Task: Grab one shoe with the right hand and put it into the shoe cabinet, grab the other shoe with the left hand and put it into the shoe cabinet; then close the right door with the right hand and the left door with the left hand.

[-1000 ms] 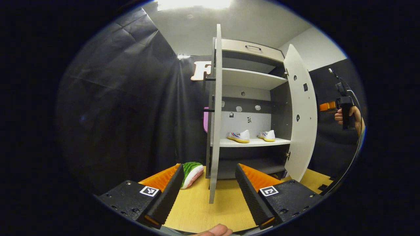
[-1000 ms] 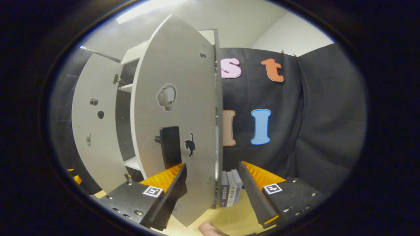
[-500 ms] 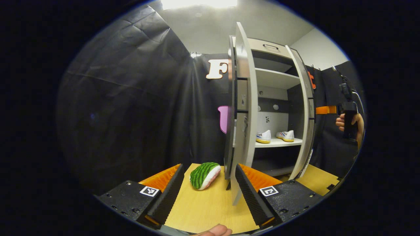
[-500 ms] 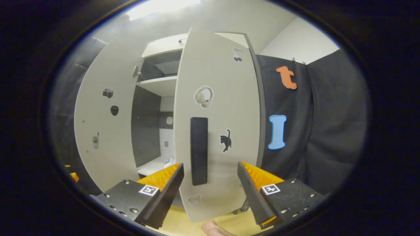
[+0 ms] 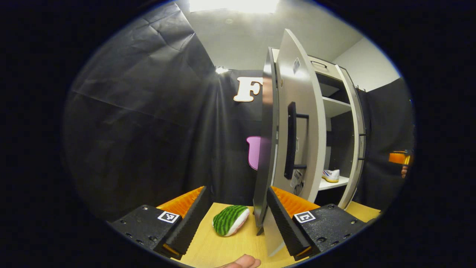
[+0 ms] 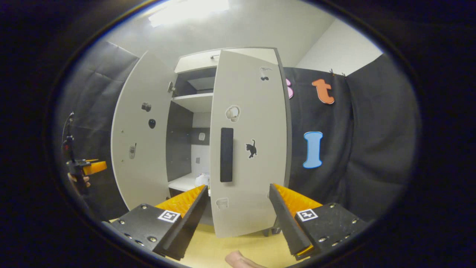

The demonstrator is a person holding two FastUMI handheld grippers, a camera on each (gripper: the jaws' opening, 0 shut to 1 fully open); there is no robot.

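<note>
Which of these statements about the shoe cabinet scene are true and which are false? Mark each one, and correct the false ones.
1. A shoe sits on a shelf inside the cabinet. True.
2. Both doors are fully shut. False: the left door stands wide open, and the right door is nearly closed.
3. The right tongs are open and hold nothing. True.
4. A green striped toy lies on the top shelf. False: it lies on the wooden table beside the cabinet.
5. The left tongs are clamped on the door handle. False: they are open, with the door's edge between the fingers.
6. A black cat sticker is on the right door. True.
</note>
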